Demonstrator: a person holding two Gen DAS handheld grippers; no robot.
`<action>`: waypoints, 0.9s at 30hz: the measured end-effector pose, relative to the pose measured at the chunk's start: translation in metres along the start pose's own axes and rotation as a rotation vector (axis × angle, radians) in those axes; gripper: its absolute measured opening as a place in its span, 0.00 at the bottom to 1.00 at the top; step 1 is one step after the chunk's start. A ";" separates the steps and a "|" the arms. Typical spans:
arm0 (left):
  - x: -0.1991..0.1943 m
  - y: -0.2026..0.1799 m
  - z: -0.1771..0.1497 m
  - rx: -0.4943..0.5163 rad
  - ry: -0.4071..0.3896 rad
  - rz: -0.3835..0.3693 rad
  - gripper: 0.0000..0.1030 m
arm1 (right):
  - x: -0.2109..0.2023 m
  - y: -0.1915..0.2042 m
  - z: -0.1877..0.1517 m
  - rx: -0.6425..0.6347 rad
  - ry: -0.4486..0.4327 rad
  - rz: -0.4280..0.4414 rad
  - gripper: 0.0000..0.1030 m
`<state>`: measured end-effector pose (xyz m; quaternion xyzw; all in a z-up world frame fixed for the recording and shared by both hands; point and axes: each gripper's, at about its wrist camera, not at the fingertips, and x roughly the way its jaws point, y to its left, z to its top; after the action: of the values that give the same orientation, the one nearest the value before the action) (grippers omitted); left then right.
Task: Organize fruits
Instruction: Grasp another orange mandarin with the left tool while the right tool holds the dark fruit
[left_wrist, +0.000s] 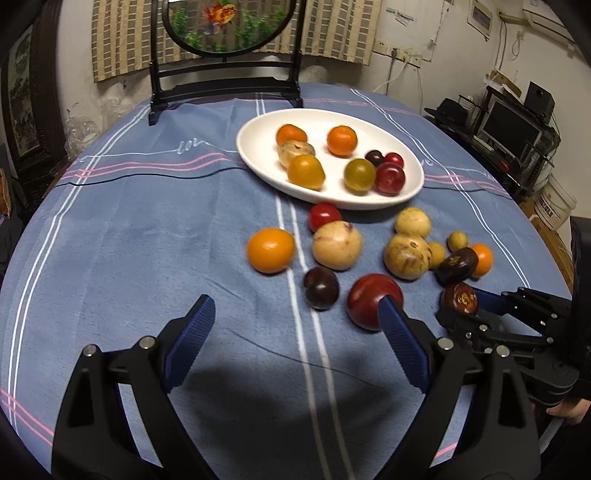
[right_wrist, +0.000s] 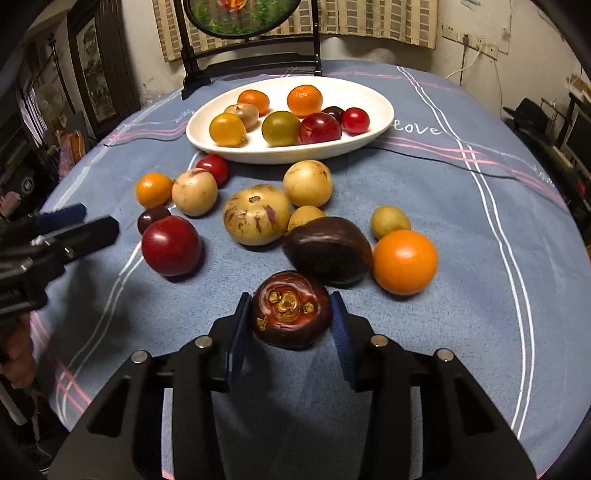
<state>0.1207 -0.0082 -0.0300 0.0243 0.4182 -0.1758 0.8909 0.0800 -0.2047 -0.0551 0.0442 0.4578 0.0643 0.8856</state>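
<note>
Right wrist view: fruit being gathered from the blue-clothed surface (right_wrist: 480, 258) into the white plate (right_wrist: 207, 146).
Right gripper (right_wrist: 291, 321) has its jaws closed around a dark mangosteen (right_wrist: 291, 310) near the front; keep the squeeze gentle and lift clear of neighbours. Left gripper (left_wrist: 295, 314) hangs with jaws wide, beside the red apple (left_wrist: 365, 295).

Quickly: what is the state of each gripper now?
Left gripper: open, holding nothing.
Right gripper: closed around the dark mangosteen.
</note>
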 end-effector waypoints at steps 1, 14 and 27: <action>0.001 -0.002 -0.001 0.005 0.004 -0.006 0.89 | -0.003 -0.002 -0.002 0.002 -0.007 0.010 0.41; 0.005 0.036 0.006 -0.018 0.017 0.083 0.89 | -0.013 -0.024 -0.017 0.054 -0.019 0.110 0.41; 0.055 0.028 0.015 0.183 0.107 0.051 0.74 | -0.010 -0.024 -0.014 0.054 -0.013 0.125 0.42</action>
<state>0.1740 -0.0009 -0.0647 0.1255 0.4465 -0.1887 0.8656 0.0647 -0.2292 -0.0588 0.0972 0.4499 0.1068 0.8813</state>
